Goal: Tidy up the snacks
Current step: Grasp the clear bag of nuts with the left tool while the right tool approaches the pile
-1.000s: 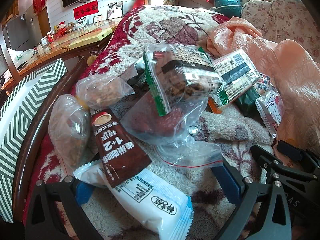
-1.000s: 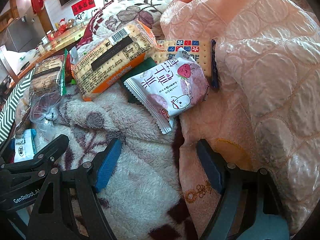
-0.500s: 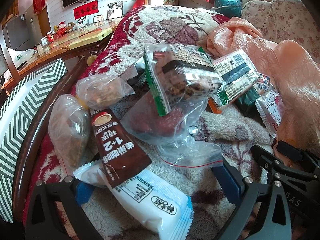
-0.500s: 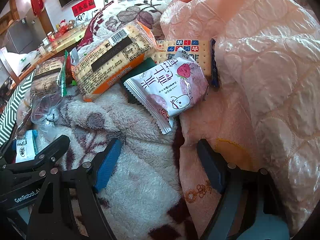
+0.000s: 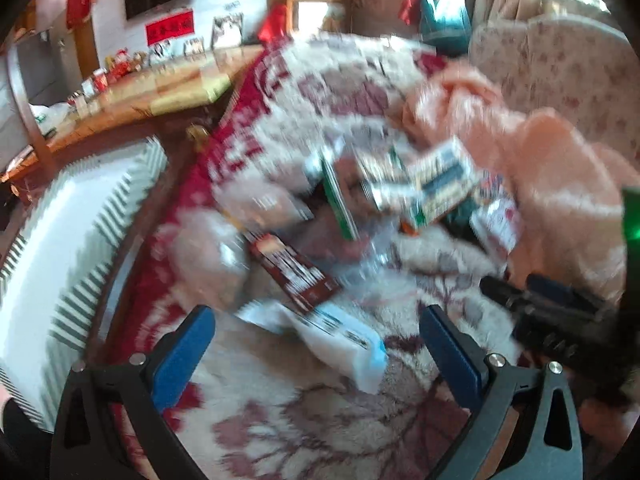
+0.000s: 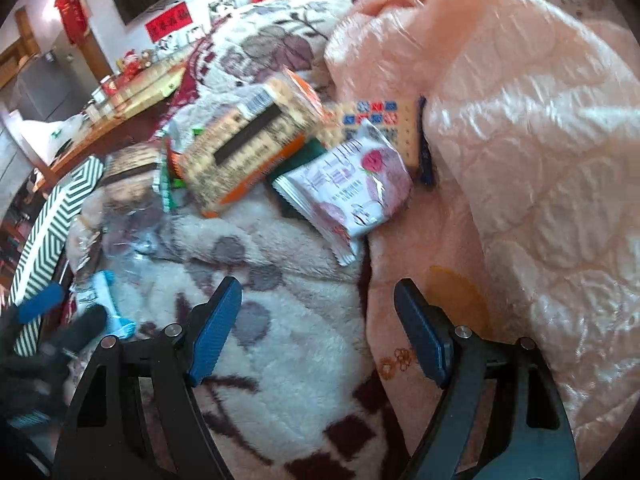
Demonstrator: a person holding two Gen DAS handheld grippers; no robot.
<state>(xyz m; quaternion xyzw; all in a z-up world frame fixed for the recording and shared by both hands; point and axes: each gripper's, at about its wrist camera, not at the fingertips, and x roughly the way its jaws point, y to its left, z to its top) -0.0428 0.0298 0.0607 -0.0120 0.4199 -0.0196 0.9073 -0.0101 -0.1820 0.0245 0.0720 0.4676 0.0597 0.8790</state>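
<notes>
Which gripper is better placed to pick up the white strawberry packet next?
Right. The right gripper is open, with the strawberry packet just ahead. From the left gripper, that packet sits far right, beyond other snacks.

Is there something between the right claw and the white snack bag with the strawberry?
Nothing visible. The open right claw faces the white snack bag with only bare blanket between them.
</notes>
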